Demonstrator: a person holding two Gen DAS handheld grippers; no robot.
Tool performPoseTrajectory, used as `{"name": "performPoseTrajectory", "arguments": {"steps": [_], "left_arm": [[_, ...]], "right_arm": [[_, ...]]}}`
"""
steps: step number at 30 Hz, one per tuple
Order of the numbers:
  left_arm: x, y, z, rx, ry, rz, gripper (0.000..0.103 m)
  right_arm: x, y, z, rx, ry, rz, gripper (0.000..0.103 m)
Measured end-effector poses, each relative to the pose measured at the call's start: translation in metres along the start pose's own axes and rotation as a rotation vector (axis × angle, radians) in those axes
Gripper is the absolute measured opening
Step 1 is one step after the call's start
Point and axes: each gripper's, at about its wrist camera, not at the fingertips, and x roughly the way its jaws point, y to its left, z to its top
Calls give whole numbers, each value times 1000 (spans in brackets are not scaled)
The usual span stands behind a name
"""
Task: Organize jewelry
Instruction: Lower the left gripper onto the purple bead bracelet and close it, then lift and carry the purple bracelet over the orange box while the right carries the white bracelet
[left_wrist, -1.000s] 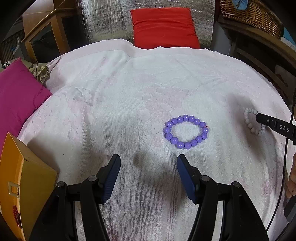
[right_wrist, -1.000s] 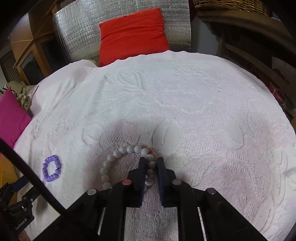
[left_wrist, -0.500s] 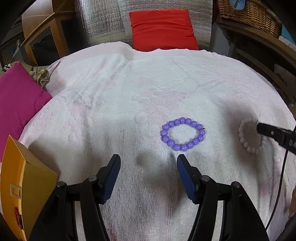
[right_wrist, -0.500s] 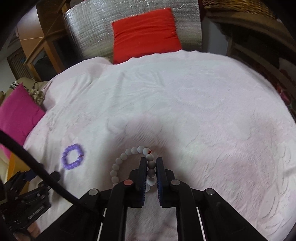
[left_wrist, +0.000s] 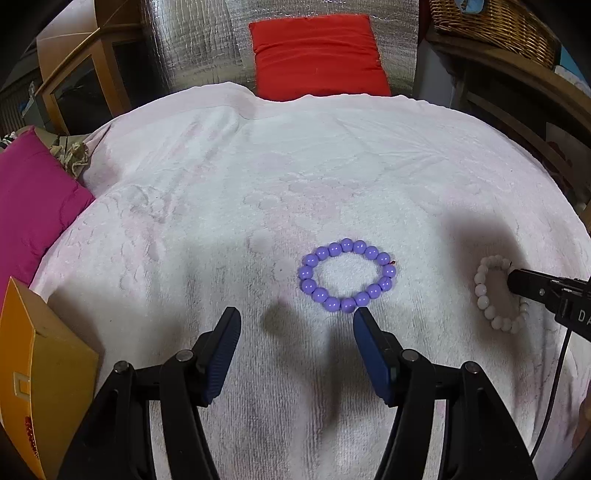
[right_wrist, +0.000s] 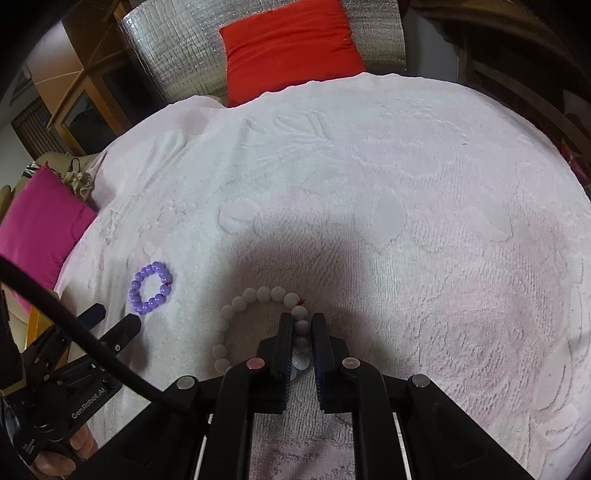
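A purple bead bracelet lies flat on the pale pink towel, just ahead of and between the tips of my left gripper, which is open and empty. The bracelet also shows in the right wrist view. My right gripper is shut on the right side of a white bead bracelet, whose loop hangs out to the left. In the left wrist view the white bracelet sits at the right gripper's tip.
An open yellow box stands at the near left edge. A magenta cushion lies at the left and a red cushion at the back. A wicker basket sits on a shelf back right.
My left gripper has moved closer to the purple bracelet. My right gripper, shut on the white bracelet, has shifted left toward the purple one.
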Motion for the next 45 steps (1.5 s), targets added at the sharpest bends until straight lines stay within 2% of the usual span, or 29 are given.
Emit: {"name": "performPoseTrajectory", "arguments": {"steps": [5, 13, 20, 27, 29, 31, 35, 37, 45], "left_arm": [[6, 1, 5, -8, 3, -19, 64], [9, 7, 19, -13, -43, -160, 66], [13, -3, 26, 7, -61, -240, 67], [25, -16, 24, 48, -30, -259, 66], [24, -19, 24, 67, -38, -262, 61], [23, -21, 23, 84, -39, -266, 48], [22, -19, 21, 85, -39, -258, 35], [21, -14, 20, 65, -30, -260, 21], [15, -4, 16, 19, -9, -272, 19]], "right_arm": [[1, -3, 1, 15, 7, 7, 13], [3, -5, 2, 49, 15, 20, 13], [3, -6, 2, 57, 16, 24, 13], [4, -7, 3, 58, 14, 26, 13], [4, -7, 3, 58, 14, 26, 13], [4, -7, 3, 58, 15, 26, 13], [4, -8, 3, 57, 15, 25, 13], [4, -8, 4, 59, 15, 25, 13], [2, -2, 3, 30, 6, 16, 12]]}}
